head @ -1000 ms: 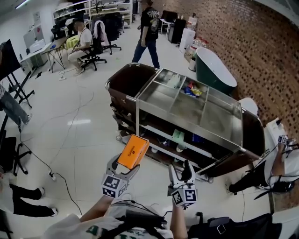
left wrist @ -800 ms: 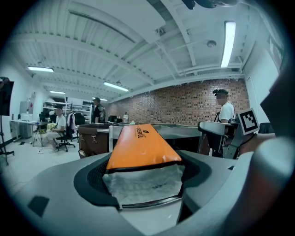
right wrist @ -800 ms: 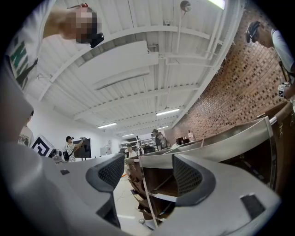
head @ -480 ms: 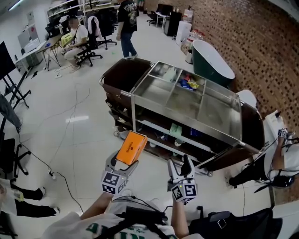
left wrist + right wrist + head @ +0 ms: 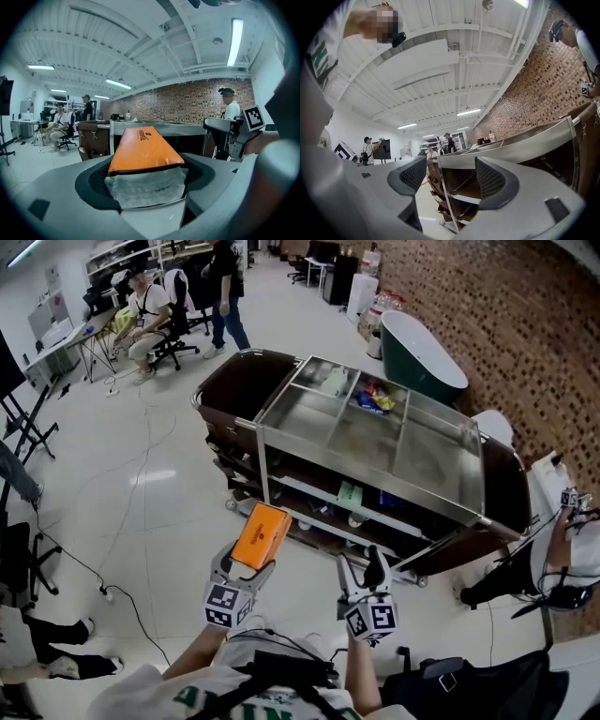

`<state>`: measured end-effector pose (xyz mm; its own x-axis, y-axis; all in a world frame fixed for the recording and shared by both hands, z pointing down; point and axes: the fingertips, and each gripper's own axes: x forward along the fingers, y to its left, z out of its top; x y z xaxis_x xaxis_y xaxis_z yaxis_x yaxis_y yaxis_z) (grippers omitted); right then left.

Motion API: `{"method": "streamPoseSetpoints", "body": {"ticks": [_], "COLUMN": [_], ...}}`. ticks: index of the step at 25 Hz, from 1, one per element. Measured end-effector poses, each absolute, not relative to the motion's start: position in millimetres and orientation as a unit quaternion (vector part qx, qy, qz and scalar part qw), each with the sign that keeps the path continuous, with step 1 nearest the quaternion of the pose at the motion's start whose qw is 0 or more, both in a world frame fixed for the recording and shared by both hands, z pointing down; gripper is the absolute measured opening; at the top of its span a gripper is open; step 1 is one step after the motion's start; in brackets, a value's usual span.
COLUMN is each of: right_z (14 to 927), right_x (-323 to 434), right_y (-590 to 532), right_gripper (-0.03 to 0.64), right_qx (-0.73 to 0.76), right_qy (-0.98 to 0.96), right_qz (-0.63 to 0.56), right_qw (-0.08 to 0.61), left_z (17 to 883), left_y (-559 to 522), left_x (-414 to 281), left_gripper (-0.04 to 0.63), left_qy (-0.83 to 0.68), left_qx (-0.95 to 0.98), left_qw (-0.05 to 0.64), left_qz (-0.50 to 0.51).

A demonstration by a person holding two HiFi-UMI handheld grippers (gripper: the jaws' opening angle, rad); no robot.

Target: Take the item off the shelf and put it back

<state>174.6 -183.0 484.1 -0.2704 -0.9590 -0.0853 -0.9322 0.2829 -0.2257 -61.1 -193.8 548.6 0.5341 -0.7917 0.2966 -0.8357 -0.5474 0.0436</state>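
Observation:
My left gripper (image 5: 242, 565) is shut on an orange packet (image 5: 261, 535) with a silver sealed end, held up in front of the metal shelf cart (image 5: 281, 416). In the left gripper view the packet (image 5: 143, 150) lies between the dark pads (image 5: 96, 180), its silver end toward the camera. To the right my right gripper (image 5: 361, 570) stands open and holds nothing; its two pads (image 5: 493, 180) frame the cart's corner post (image 5: 445, 199). The cart's top tray holds colourful items (image 5: 372, 400), and a green packet (image 5: 349, 495) sits on its middle shelf.
A dark green tub (image 5: 422, 357) stands behind the cart by the brick wall. A person (image 5: 567, 549) crouches at the right end of the cart. Other people stand and sit near desks (image 5: 141, 310) at the far left. Cables (image 5: 112, 549) trail on the white floor.
The head view has shifted so the cart sits slightly higher and further left. The standing person in the background has walked left. Both grippers hold their places, the packet still gripped.

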Motion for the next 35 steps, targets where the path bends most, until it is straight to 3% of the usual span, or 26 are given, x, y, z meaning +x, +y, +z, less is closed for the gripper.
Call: {"method": "streamPoseSetpoints", "body": {"ticks": [20,27,35], "right_z": [506,569,705], "right_x": [183,193,201], "right_y": [-192,-188,-213], "right_gripper": [0.341,0.341,0.341], "right_qx": [-0.591,-0.599,-0.598], "right_qy": [0.798,0.792,0.792], "right_qz": [-0.077,-0.094,-0.110], "right_qw": [0.087,0.071,0.051], "left_z": [587,661,792], "left_y": [-203,-193,-212], "left_x": [-47,-40,-45], "left_gripper": [0.390,0.390,0.390], "left_qy": [-0.469,-0.459,-0.475], "left_qx": [0.866,0.864,0.852], "left_qw": [0.107,0.126,0.139], "left_qz": [0.139,0.167,0.170]}}
